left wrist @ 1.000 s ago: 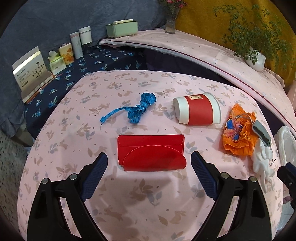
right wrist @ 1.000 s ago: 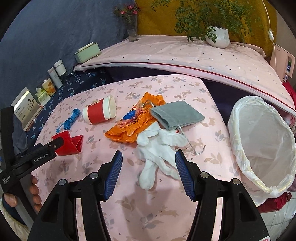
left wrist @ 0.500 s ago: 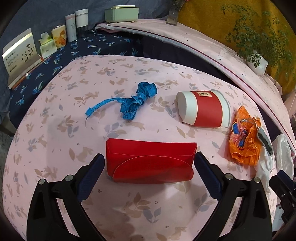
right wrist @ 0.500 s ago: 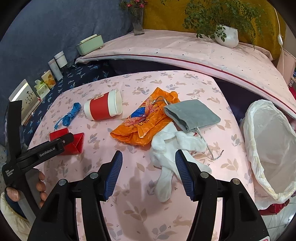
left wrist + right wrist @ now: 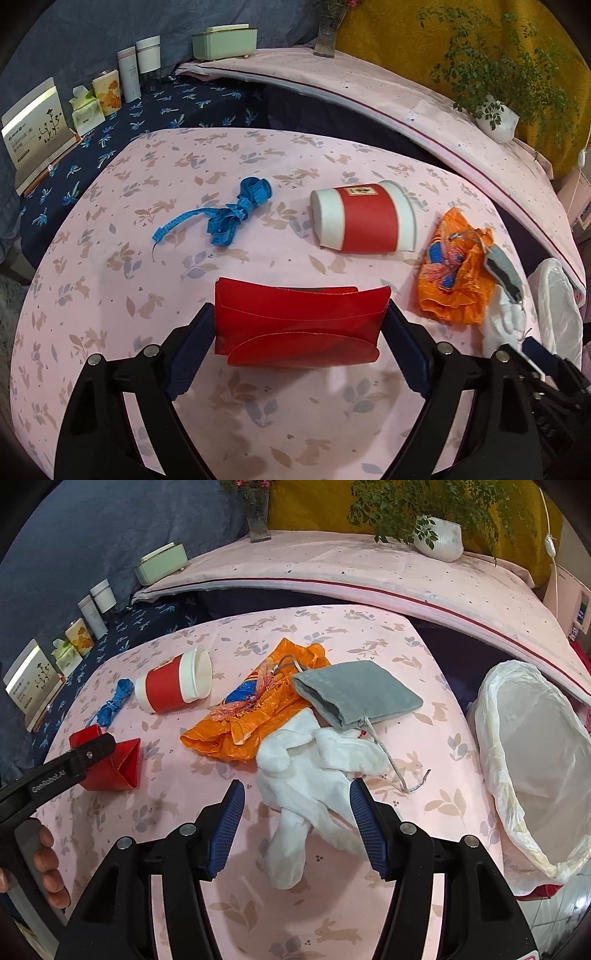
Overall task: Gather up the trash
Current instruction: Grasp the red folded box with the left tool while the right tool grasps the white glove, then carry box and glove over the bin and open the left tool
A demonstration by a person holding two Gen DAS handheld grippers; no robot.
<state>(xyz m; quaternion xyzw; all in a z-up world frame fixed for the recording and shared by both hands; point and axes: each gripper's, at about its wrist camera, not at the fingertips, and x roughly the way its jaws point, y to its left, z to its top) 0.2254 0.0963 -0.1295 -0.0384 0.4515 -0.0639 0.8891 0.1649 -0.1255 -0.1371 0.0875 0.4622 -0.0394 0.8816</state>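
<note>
Left wrist view: creased red paper envelope (image 5: 301, 325) pinched in left gripper (image 5: 299, 339), right gripper (image 5: 297, 825) wide.

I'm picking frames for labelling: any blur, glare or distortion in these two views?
Left wrist view: strong fisheye bending with dark corners, red envelope sharp, soft finger shadows on the tablecloth. Right wrist view: same bending, no blur, no harsh glare on the bin liner.

The pink table (image 5: 258, 904) carries a tape (image 5: 229, 216), cup (image 5: 364, 221), orange bag (image 5: 251, 716), grey pouch (image 5: 358, 694), white gloves (image 5: 314, 775) and red envelope (image 5: 299, 325).
</note>
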